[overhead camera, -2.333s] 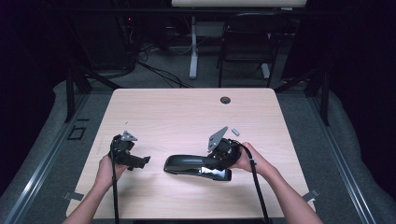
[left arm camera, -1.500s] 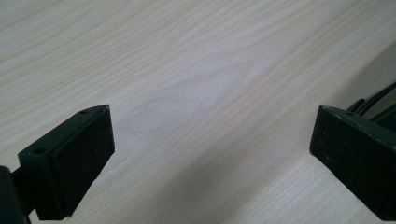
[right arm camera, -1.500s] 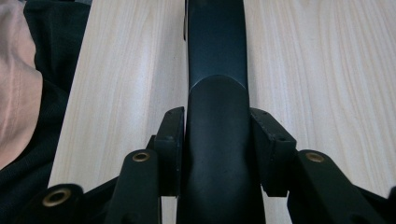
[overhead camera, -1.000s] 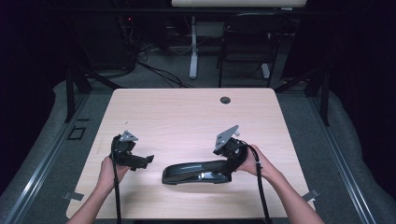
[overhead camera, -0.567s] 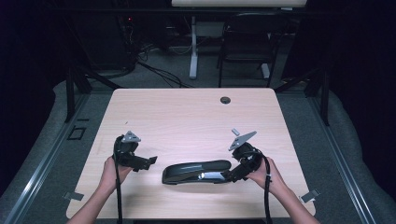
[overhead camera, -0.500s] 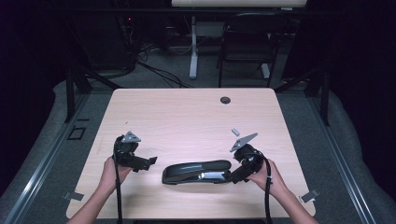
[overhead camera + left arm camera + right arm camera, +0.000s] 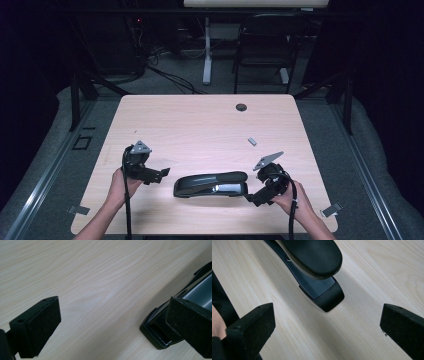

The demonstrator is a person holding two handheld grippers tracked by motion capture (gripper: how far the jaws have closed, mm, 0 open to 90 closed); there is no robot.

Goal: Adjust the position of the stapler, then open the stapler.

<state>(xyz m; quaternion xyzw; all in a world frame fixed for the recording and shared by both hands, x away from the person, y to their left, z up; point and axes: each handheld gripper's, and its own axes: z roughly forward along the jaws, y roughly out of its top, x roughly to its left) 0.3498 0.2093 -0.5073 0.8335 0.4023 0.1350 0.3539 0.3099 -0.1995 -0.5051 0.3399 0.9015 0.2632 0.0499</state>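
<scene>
The black stapler (image 7: 211, 184) lies flat near the table (image 7: 200, 125) front (its tiny writing is too blurry to read); right gripper (image 7: 255, 197) has just let go, jaws wide, backed off; left gripper (image 7: 161, 174) gapes beside it.

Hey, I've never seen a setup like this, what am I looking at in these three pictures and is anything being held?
A person sits at a wooden table and holds a hand tool with two black jaws in each hand. The wide picture comes from a camera above the table: the left gripper is at its left, the right gripper at its right. The two close pictures come from small cameras riding on those tools, looking along their jaws.

Between the tools lies a black stapler. Farther back lie a small grey piece and a dark round spot.

Nothing is held. Both tools stand open. The right one's jaws have just been opening, with the stapler's end ahead of them, apart from the pads.
</scene>
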